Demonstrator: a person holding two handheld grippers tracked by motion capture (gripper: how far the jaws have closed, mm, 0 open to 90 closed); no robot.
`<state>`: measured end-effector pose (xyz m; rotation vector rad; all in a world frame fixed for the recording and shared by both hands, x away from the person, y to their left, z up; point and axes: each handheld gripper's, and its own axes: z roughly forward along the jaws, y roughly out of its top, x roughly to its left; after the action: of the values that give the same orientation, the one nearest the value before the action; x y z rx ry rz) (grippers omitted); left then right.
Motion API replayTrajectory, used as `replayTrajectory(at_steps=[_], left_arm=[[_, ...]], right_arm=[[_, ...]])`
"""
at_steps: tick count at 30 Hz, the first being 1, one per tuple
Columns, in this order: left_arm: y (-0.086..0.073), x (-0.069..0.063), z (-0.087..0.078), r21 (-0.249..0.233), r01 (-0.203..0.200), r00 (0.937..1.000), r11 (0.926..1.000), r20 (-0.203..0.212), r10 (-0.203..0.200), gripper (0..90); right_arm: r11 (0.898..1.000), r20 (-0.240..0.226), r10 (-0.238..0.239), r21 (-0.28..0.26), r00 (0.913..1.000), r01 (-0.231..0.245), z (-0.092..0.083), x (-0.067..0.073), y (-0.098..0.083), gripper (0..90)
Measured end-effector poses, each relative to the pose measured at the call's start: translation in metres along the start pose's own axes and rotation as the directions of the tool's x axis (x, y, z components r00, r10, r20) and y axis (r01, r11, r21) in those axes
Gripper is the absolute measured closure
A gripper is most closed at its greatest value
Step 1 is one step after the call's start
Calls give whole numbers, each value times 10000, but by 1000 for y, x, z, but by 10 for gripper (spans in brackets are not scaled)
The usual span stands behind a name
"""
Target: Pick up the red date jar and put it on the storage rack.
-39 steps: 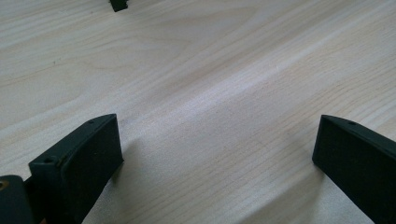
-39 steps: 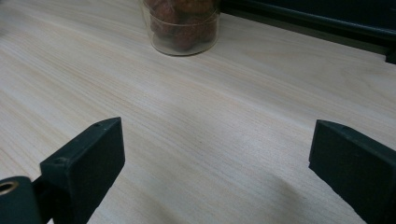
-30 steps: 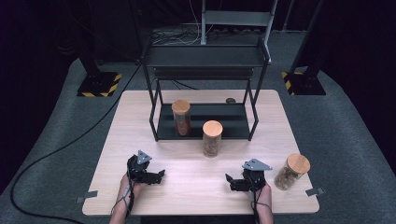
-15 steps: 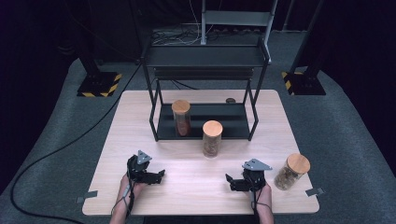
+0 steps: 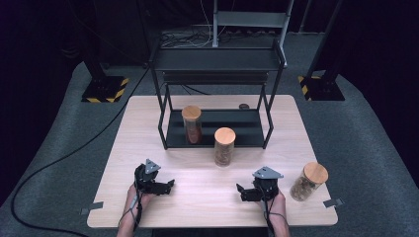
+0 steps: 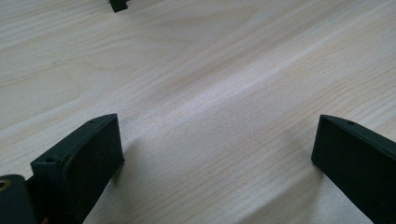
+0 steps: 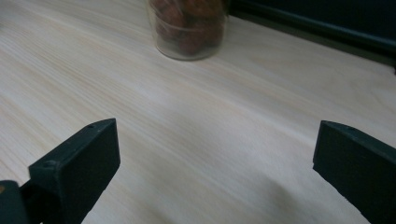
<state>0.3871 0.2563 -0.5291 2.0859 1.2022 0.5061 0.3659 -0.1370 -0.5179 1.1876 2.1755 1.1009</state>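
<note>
Three cork-lidded glass jars hold brownish contents. One jar (image 5: pixel 191 124) stands on the bottom shelf of the black rack (image 5: pixel 217 59). A second jar (image 5: pixel 224 146) (image 7: pixel 189 28) stands on the table just in front of the rack. The third jar (image 5: pixel 309 180) stands near the table's right edge. My left gripper (image 5: pixel 165 186) (image 6: pixel 217 135) rests low at the front left, open over bare wood. My right gripper (image 5: pixel 242 191) (image 7: pixel 217 140) rests at the front right, a little left of the third jar. Its jaws have just been opening; they stand wide apart with nothing between them.
The light wooden table (image 5: pixel 207 207) carries the rack at its back half. A small dark object (image 5: pixel 243 105) lies behind the rack's shelf. Tape marks sit at both front corners. A black cable (image 5: pixel 59 158) runs across the grey floor at the left.
</note>
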Motion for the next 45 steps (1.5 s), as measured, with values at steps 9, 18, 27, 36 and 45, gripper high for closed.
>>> replayTrajectory(at_steps=[9,18,27,36,45], left_arm=[[0,0,0,-7,-16,10000,10000,16,16,17],[0,0,0,-5,-17,10000,10000,17,17,17],[0,0,0,-15,-30,10000,10000,18,30,18],[0,0,0,-16,-50,10000,10000,15,50,18],[0,0,0,-20,-38,10000,10000,21,39,19]], right_arm=[[9933,-829,-758,-939,9937,679,27,8,55,0],[9904,-913,-576,-1305,9942,454,66,4,82,0],[9761,-955,-703,-2118,9929,488,76,4,82,0],[9703,-824,-968,-2297,9919,756,79,8,82,0],[9734,-780,-649,-2244,9948,459,80,7,80,230]])
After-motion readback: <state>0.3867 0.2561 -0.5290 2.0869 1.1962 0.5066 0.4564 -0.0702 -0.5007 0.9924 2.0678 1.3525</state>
